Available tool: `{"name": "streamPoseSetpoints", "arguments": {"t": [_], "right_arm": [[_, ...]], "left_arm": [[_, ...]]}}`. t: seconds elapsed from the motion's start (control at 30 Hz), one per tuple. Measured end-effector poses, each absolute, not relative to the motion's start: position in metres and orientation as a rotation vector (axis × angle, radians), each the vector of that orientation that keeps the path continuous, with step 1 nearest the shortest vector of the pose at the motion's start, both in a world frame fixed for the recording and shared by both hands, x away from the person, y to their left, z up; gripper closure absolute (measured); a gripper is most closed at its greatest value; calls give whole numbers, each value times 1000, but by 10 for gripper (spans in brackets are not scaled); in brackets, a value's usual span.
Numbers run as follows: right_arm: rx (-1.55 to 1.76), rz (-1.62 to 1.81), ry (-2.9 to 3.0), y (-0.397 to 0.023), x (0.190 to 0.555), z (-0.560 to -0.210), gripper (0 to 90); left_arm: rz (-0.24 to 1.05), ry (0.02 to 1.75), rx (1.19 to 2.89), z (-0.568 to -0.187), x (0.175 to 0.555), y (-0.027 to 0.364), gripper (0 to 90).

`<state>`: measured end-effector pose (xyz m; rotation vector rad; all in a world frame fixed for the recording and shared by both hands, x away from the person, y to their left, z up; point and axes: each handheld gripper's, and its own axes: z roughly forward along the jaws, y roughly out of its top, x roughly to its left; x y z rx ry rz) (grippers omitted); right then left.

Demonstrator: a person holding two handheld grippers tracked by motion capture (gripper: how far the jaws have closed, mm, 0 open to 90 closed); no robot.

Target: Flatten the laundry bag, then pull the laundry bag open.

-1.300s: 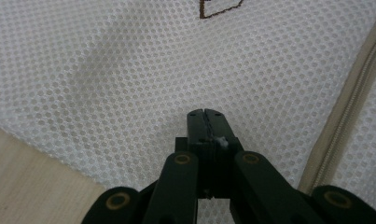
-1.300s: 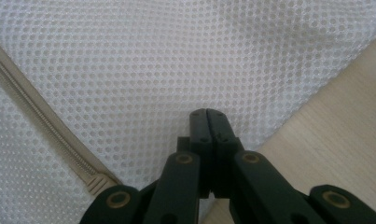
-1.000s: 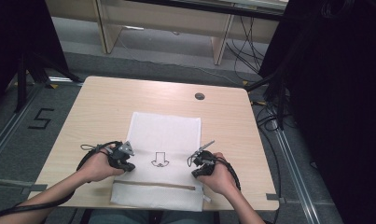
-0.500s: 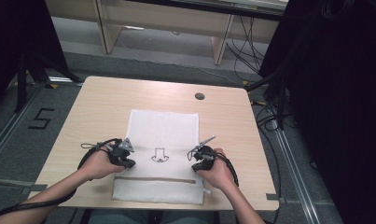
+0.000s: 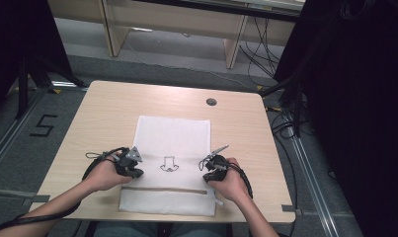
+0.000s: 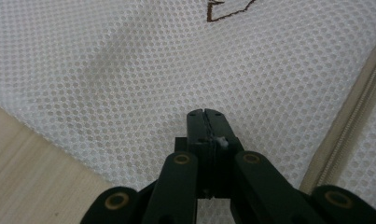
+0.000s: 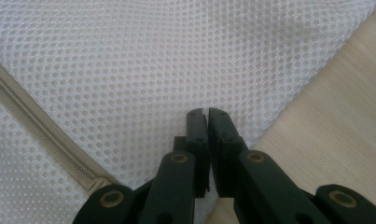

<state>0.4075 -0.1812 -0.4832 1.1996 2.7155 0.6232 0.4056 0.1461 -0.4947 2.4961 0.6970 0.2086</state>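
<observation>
Bag: we see a white mesh bag (image 5: 174, 136) lying flat at the middle of the table (image 5: 112, 106); its near part runs to the 6 o'clock edge of the table, and a small dark printed mark (image 5: 169, 165) sits on the panel.
Zip: a beige zip (image 5: 164, 189) crosses the bag at 6 o'clock from the mark; it lies straight and looks closed.
Left gripper: the left gripper (image 5: 136, 171) rests at the bag's edge, at 9 o'clock from the mark; its jaws are clenched tip to tip over the mesh; we cannot tell whether a fold of mesh is caught between them.
Right gripper: the right gripper (image 5: 208, 166) rests at the opposite edge, at 3 o'clock from the mark; its jaws have just been opening and stand parted by a thin slit; we see nothing between them, the mesh lying beneath.
Step in hand: we judge it to be letting go of the bag after laying it flat.
Doing it well: we would free both sides alike, so the panel is not dragged askew; we would lift straight up, since open mesh snags easily on jaw tips; we would check for wrinkles beside the zip.
</observation>
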Motion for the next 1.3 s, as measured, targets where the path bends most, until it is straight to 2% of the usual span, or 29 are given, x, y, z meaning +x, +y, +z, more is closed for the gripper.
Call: {"name": "streamPoseSetpoints", "arguments": {"t": [0.3,0.37,0.47,0.53,0.67,0.83,1.3], "right_arm": [[1197,624,2716,-180,406,-483,865],[1199,641,2698,-181,406,-482,806],[1260,755,2588,-188,402,-465,787],[1259,847,2501,-196,401,-452,756],[1341,954,2392,-213,400,-443,707],[1365,971,2354,-220,404,-445,670],[1376,975,2385,-222,400,-451,637]], "left_arm": [[225,694,2504,-494,405,146,876],[256,686,2508,-493,403,146,832],[299,686,2399,-488,401,149,757],[368,704,2313,-485,401,153,657],[448,714,2208,-485,405,164,528],[476,776,2153,-485,413,174,452],[460,761,2135,-483,415,171,437]]}}
